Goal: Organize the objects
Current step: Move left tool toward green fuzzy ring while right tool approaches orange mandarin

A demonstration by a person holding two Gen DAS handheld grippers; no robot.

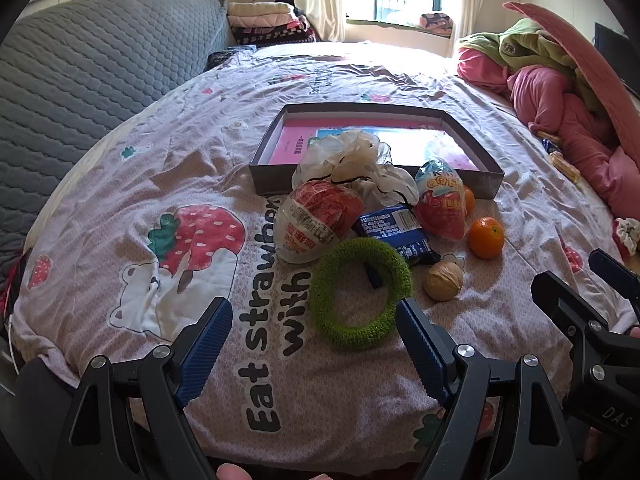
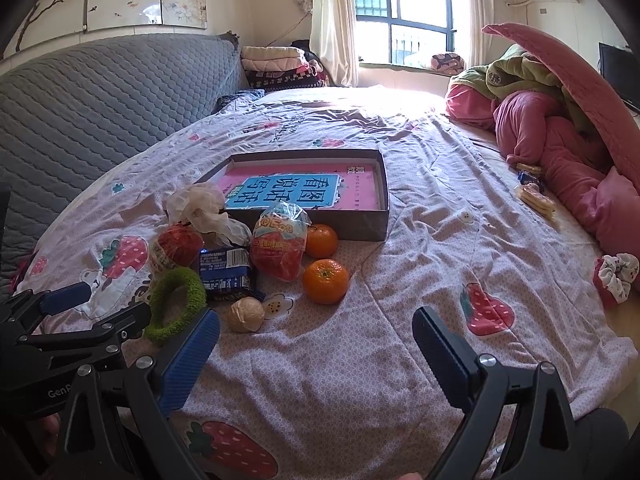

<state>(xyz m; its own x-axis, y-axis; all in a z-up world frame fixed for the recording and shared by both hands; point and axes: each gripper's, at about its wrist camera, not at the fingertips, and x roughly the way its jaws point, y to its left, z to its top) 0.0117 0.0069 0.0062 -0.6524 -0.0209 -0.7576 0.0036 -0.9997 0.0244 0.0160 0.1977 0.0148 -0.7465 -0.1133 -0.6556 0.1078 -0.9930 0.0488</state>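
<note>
**Both hand-held grippers poised over a heap waiting to be boxed**

On the bed's strawberry-print quilt (image 2: pixel 360 380) a small heap of odds and ends lies bunched against the near wall of a shallow dark cardboard box with a pink-and-blue printed sheet in its bottom (image 2: pixel 384 184); the box looks like the place they are meant to go, and nothing from the heap is in it yet. Nearest is a fuzzy green ring (image 1: pixel 360 292), touching a dark blue snack packet (image 1: pixel 394 232). Beside them lie a pale brown walnut (image 1: pixel 443 281), two orange tangerines, the closer one (image 2: pixel 325 281) lying apart, two foil-wrapped egg-shaped toys and a crumpled white scrunchie (image 1: pixel 352 160).

The left hand-held gripper (image 1: pixel 314 320) hangs tilted down just short of the green ring, jaws spread wide and empty, probably lining up its first pick. The right hand-held gripper (image 2: pixel 316 330) is likewise wide open, holding nothing, over bare quilt near the walnut.
</note>
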